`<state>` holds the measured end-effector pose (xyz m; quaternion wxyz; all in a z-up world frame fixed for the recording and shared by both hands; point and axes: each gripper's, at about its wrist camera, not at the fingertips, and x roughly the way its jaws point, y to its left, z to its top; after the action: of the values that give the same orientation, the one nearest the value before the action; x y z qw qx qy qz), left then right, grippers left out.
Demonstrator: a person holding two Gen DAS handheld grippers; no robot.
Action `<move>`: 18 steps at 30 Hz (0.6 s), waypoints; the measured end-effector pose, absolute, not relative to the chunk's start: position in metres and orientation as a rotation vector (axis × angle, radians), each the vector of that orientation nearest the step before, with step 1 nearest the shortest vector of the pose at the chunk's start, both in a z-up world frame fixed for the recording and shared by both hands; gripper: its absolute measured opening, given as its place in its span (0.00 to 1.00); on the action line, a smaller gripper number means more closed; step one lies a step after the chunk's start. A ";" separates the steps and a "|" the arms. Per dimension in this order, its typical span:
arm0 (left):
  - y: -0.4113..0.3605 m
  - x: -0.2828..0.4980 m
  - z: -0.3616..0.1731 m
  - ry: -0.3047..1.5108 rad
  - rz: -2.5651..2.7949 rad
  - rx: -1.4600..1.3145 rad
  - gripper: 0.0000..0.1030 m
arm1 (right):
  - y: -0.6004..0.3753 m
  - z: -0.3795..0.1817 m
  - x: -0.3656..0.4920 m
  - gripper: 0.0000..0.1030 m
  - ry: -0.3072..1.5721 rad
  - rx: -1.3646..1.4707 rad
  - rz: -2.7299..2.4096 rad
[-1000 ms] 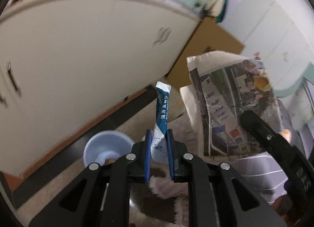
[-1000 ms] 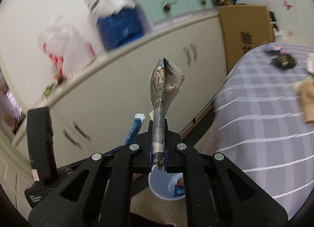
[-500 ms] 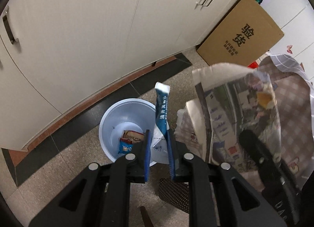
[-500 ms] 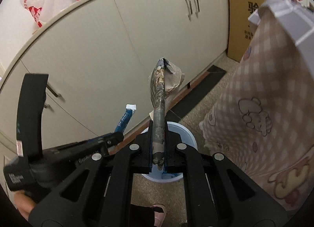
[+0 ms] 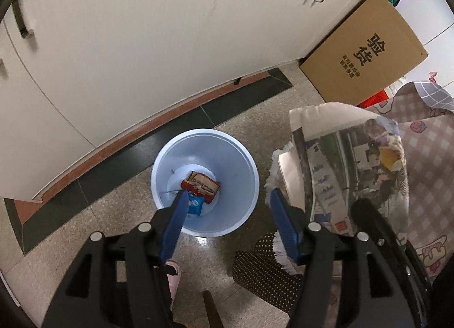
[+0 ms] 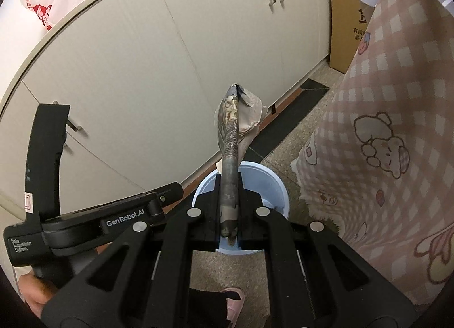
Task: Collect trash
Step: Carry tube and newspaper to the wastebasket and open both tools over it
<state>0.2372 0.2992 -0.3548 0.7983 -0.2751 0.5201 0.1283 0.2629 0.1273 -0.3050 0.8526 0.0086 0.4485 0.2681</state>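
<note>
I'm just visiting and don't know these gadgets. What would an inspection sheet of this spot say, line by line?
Surface: speckled stone floor with dark border tiles along the cabinets.
Job's things: round pale blue plastic bin on the floor holds a red snack wrapper and a blue packet; folded newspaper held beside the bin.
Clutter: dotted black mat; brown cardboard box leaning on the cabinets.
Grippers: left gripper above the bin, jaws opening, nothing between them; right gripper shut on the newspaper.
Cables: nothing seen.
Surroundings: cream cabinet doors; pink checked cloth.
</note>
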 end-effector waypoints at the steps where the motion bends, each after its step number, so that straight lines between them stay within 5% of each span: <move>1: 0.300 0.235 -0.354 1.111 0.282 -0.582 0.58 | 0.128 -0.307 0.258 0.08 0.947 0.019 0.566; 18: 0.325 0.213 -0.341 1.060 0.366 -0.612 0.64 | 0.149 -0.310 0.267 0.11 0.943 0.043 0.601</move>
<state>0.2126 0.3249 -0.3407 0.8029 -0.2854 0.4947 0.1706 0.2669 0.1492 -0.3103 0.8475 0.0203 0.4474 0.2849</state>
